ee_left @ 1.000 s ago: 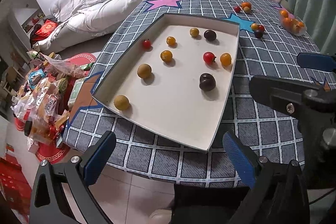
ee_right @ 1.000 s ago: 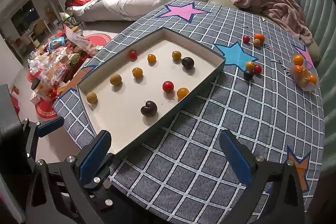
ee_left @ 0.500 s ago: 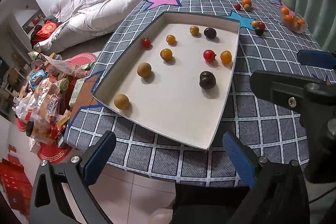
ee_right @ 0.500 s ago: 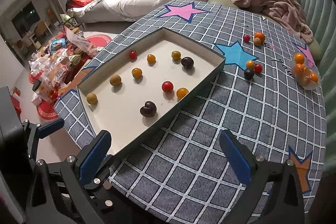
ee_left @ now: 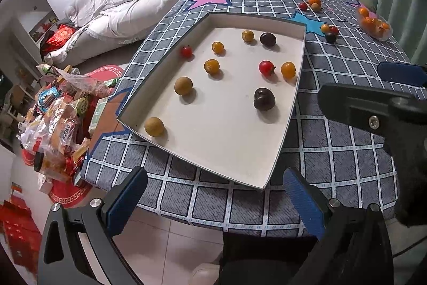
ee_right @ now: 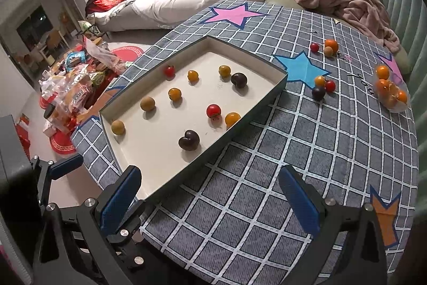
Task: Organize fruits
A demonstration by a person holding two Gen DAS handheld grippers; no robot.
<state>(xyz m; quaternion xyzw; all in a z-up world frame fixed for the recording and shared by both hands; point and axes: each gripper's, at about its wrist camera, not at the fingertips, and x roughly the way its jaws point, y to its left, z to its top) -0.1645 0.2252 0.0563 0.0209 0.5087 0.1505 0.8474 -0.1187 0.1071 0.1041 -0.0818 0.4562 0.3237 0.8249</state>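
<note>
Both the left gripper [ee_left: 214,198] and the right gripper [ee_right: 210,195] hang spread and empty before the tray [ee_right: 256,112], likely choosing; nine fruits lie inside, loose fruit [ee_right: 321,87] waits beyond it.

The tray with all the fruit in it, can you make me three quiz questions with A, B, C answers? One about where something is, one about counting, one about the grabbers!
1. Where does the plastic bag of oranges lie?
A. inside the tray
B. on the tablecloth far from the tray
C. on the floor

2. How many dark plums lie in the tray?
A. two
B. four
C. none

3. How do the left gripper and right gripper stand?
A. both shut on fruit
B. one holds a plum
C. both open and empty

Answers: 1 B, the bag sits near the table's far edge. 2 A, one plum far, one plum near. 3 C, blue pads wide apart, nothing between.
</note>
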